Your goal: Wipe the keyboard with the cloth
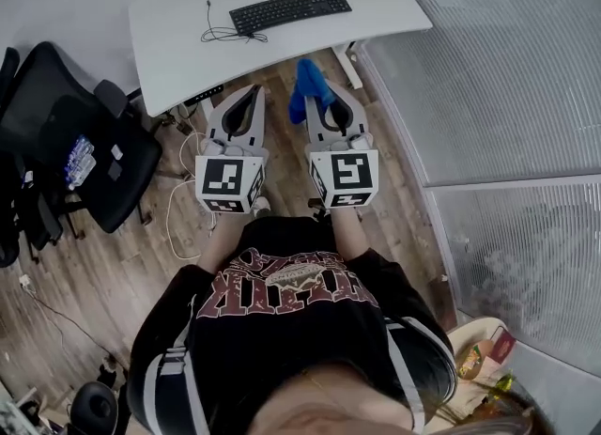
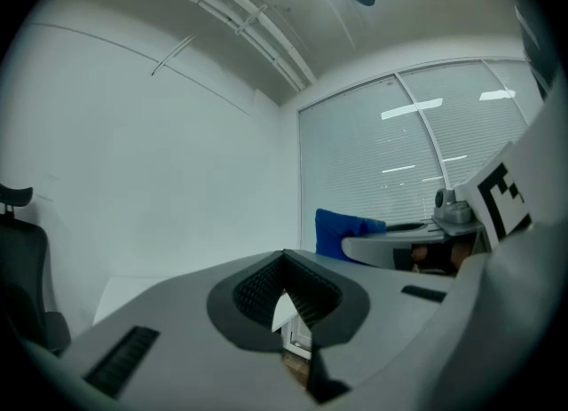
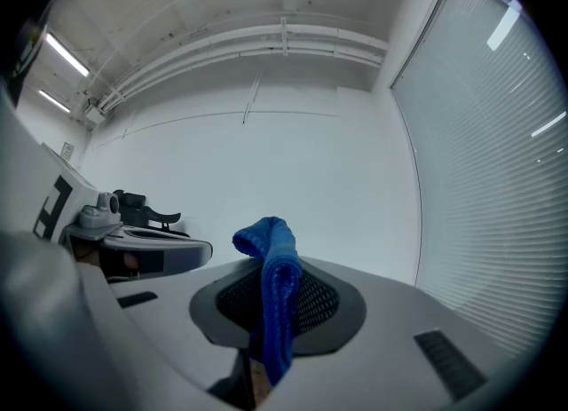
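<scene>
Right gripper (image 3: pixel 277 303) pinches cloth (image 3: pixel 272 242) — its lower end hidden, seemingly folded.

The left gripper (image 1: pixel 252 95) and the right gripper (image 1: pixel 317 97) are held out in front of the person's chest, side by side and near each other, both pointing forward, away from the body. The left one's jaws are closed tip to tip with nothing between them. The right one's jaws are clamped on a blue cloth (image 1: pixel 304 84), a fold of which sticks out past the tips.
</scene>
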{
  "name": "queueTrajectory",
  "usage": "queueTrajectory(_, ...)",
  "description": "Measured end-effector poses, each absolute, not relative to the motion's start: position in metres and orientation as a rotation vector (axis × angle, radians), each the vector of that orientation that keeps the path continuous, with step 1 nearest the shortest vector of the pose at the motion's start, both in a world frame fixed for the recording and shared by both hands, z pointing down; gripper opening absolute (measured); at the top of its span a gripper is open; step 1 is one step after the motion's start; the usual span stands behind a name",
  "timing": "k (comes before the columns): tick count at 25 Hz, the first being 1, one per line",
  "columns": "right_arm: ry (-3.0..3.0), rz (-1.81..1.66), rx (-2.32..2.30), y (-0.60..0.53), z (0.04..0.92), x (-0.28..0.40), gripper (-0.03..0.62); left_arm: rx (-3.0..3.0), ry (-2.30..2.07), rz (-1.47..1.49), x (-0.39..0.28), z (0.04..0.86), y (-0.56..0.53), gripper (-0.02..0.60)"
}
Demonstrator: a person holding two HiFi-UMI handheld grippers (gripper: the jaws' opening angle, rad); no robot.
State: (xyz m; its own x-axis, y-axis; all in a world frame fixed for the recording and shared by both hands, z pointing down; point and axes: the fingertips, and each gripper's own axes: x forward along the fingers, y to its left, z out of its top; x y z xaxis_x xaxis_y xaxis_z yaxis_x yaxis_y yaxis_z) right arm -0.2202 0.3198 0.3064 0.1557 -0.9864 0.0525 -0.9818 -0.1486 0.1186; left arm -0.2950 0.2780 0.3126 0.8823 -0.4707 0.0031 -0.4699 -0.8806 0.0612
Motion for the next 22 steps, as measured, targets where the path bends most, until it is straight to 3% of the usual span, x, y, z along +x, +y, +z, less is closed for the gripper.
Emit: queueTrajectory(22,-1.946,-0.021,2.305,0.253,0.312,-0.218,0.064,2.986,-0.694,0.006,-0.280,0.317,0.212,0.029)
